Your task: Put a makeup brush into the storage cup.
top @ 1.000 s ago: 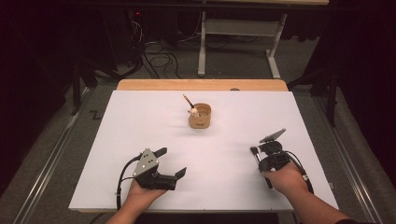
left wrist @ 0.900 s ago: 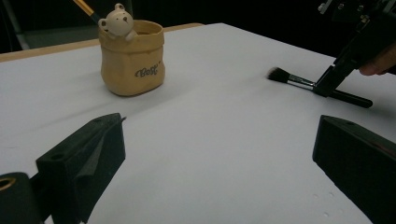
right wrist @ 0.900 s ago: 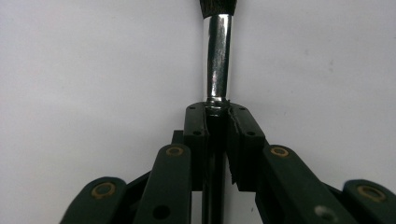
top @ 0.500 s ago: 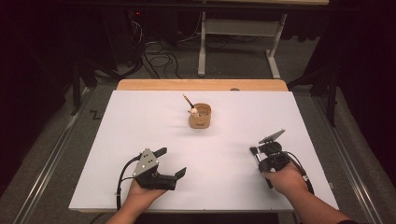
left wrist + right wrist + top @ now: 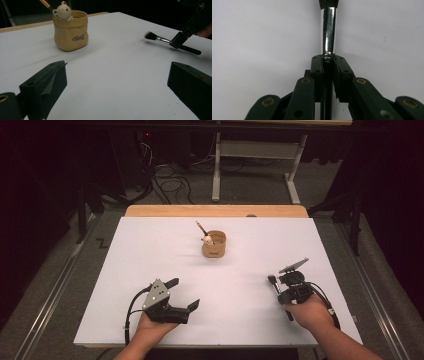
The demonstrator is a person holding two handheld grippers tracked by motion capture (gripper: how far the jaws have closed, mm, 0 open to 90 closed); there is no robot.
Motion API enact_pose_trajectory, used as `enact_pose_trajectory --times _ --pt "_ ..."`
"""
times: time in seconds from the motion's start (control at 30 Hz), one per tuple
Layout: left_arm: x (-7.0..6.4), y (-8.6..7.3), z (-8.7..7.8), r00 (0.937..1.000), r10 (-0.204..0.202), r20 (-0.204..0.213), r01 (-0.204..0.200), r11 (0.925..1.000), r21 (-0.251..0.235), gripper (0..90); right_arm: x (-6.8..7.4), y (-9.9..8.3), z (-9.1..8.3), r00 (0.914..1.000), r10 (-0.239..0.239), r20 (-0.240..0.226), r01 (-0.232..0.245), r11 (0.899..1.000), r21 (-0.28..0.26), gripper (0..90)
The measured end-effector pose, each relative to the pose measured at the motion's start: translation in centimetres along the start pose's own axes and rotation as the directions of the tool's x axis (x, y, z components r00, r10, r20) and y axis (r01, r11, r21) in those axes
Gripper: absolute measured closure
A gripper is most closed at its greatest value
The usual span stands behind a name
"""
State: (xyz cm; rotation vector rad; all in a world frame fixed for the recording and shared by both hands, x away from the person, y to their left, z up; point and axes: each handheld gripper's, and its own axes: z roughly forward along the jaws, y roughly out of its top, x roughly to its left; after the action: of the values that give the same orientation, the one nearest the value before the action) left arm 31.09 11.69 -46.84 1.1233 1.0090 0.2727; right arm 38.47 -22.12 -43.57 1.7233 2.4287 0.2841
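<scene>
My right gripper (image 5: 327,65) clamped on brush (image 5: 328,30), bristles cropped, left gripper (image 5: 182,294) agape, cup (image 5: 71,30) beyond reading "Bear", blurry.

One marking is found: dark cursive lettering on the front of the tan cup (image 5: 70,30), roughly read as "Bear", though the exact letters cannot be made out. No other text, number or sign is legible.

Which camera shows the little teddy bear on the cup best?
The left gripper view: the teddy bear sits close and sharp on the cup's rim. The high view shows it as a tiny pale dot.
</scene>
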Motion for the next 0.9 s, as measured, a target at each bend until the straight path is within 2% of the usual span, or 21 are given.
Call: enact_pose_trajectory --times 0.1,0.27,0.37,0.53,0.73,0.9 --pt "0.0 0.0 0.0 1.0 0.001 -0.001 -0.001 1.0 0.0 3.4 0.2 0.0 -0.4 0.9992 -0.04 0.0 0.04 0.999 -0.025 80.4" --pt "0.0 0.0 0.0 1.0 0.0 -0.002 0.0 1.0 0.001 3.4 0.1 -0.3 -0.7 0.9977 -0.067 -0.011 0.066 0.994 -0.084 80.4" --pt "0.0 0.0 0.0 1.0 0.0 -0.001 0.0 1.0 0.002 3.4 0.0 -0.6 -0.5 0.9974 -0.069 -0.018 0.067 0.993 -0.098 80.4" --pt "0.1 0.0 0.0 1.0 0.004 -0.002 -0.004 1.0 0.004 3.4 -0.1 -1.1 -0.2 0.9951 -0.081 -0.057 0.072 0.985 -0.157 80.4" --pt "0.2 0.0 0.0 1.0 0.006 -0.005 -0.006 1.0 0.004 3.3 -0.5 -1.5 -0.2 0.9912 -0.082 -0.104 0.054 0.966 -0.252 80.4" --pt "0.1 -0.1 0.1 0.9999 0.008 -0.009 -0.008 1.0 0.002 3.4 -0.6 -1.7 -0.1 0.9865 -0.102 -0.128 0.055 0.942 -0.332 80.4"
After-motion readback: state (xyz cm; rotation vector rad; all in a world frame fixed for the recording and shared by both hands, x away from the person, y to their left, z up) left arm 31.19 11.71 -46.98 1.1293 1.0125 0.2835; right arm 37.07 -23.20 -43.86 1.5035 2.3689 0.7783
